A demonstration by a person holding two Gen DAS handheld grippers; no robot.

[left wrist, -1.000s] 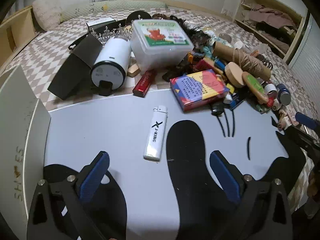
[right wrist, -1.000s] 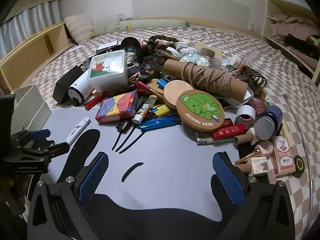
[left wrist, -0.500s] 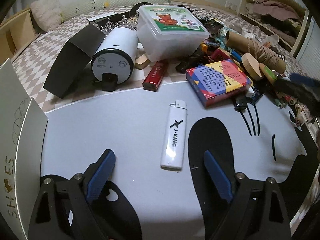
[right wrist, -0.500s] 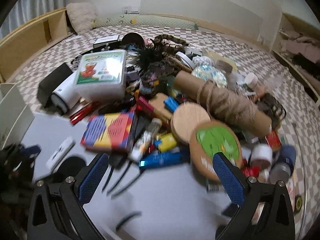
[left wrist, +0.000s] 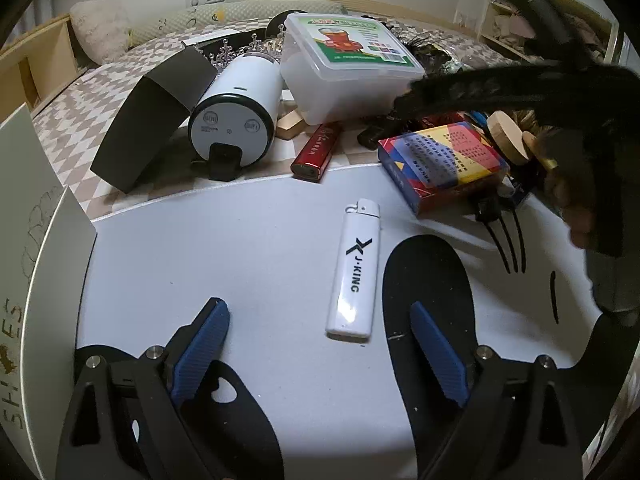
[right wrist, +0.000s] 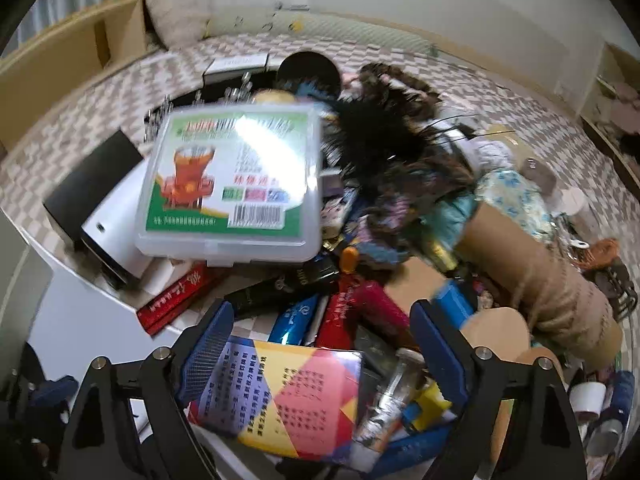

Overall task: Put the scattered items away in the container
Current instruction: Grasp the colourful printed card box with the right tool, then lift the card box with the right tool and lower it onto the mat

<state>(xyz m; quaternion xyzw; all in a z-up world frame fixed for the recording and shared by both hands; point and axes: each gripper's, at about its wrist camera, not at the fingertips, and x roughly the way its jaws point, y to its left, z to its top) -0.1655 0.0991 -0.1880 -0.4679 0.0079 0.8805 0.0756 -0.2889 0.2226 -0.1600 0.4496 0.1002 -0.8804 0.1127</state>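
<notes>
A white lighter [left wrist: 354, 276] lies on the grey mat [left wrist: 224, 248], just right of the middle of my left gripper [left wrist: 316, 312], which stands open with its pads clear of the lighter. My right gripper [right wrist: 322, 312] hangs low over the pile with its jaws closing. The far edge of a colourful card box [right wrist: 288, 392] lies under its fingers, and no pad presses on it. That same colourful card box [left wrist: 444, 160] sits at the mat's far right edge. A white box lettered "SHOES" [left wrist: 24, 248] stands at the left.
A clear lidded plastic box [right wrist: 236, 176], a white cylinder [left wrist: 236, 108], a black carton [left wrist: 148, 120] and a red lighter [left wrist: 316, 152] lie behind the mat. A dense heap with a twine-wrapped tube [right wrist: 552, 280] and wooden discs fills the right. A dark blurred arm [left wrist: 520, 88] crosses above.
The right gripper has swept left and lower over the pile, to above the colourful box, and its jaws have narrowed. Its arm now crosses the left view's upper right. The left gripper has hardly moved.
</notes>
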